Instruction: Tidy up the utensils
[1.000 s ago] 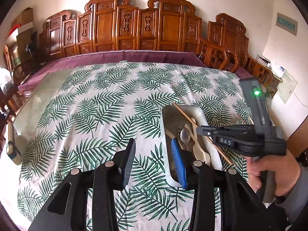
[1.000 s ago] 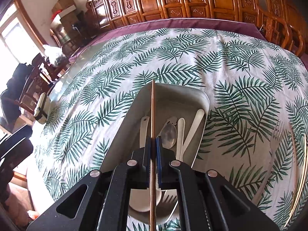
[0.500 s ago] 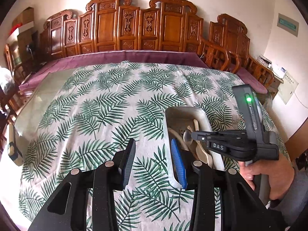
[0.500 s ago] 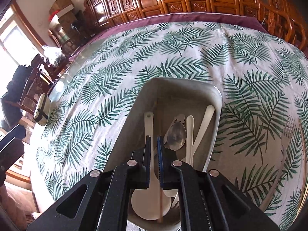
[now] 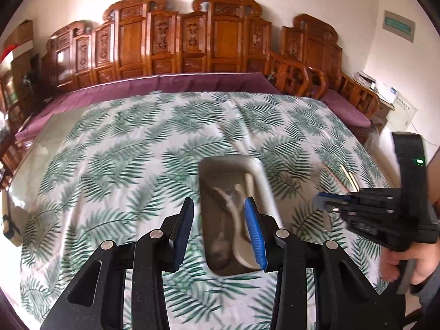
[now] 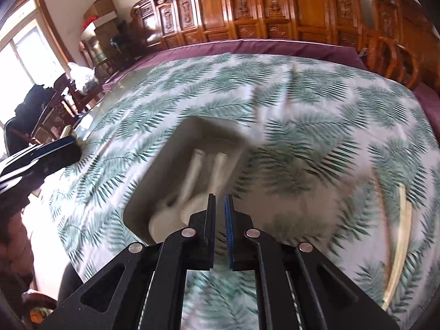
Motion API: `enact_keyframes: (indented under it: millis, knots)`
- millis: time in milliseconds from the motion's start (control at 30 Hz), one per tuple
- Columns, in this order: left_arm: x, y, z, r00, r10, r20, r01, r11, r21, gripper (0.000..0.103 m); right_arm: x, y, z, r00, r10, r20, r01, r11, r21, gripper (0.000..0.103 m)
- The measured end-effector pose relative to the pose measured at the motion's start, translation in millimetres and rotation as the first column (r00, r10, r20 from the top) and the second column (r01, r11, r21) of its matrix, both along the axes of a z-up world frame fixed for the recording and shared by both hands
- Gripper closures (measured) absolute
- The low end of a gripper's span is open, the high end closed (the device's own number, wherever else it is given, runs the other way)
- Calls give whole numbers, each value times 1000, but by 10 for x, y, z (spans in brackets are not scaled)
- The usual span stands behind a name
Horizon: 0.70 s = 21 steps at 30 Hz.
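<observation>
A grey oblong tray (image 5: 265,185) lies on the leaf-print tablecloth and holds several pale spoons (image 5: 236,214); it also shows in the right wrist view (image 6: 165,181), blurred. My left gripper (image 5: 218,228) is open and empty, just in front of the tray's near left part. My right gripper (image 6: 219,231) has its jaws a narrow gap apart with nothing between them, to the right of the tray; it shows in the left wrist view (image 5: 330,203). Loose chopsticks (image 6: 400,244) lie on the cloth at the right (image 5: 348,177).
Carved wooden chairs (image 5: 192,38) line the far side of the table, more at the right (image 5: 302,74). A purple cloth (image 5: 165,82) covers the table's far edge. The glass tabletop's left edge (image 5: 27,148) is bare.
My right gripper let go of the chopstick into the tray, opened slightly and swung away to the right. The left gripper stayed open and shifted a little.
</observation>
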<state>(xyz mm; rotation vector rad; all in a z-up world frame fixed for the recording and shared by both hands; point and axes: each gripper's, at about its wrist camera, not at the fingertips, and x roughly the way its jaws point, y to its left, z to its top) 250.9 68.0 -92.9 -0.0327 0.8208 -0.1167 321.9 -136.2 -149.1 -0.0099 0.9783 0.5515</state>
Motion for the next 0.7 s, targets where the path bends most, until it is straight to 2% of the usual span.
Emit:
enact_keyframes:
  millis: [400,700]
  knots:
    - [257,-1029,-255,986,-158,-51,158,987,-11,66,-90,-1367,-147,989,-148,3,148,987,-64,94]
    - [438,-1548,-627,966,-225,-127,221,974,-43,66,-54,-1921,-506,978,-204,-32,198,971,-138,91]
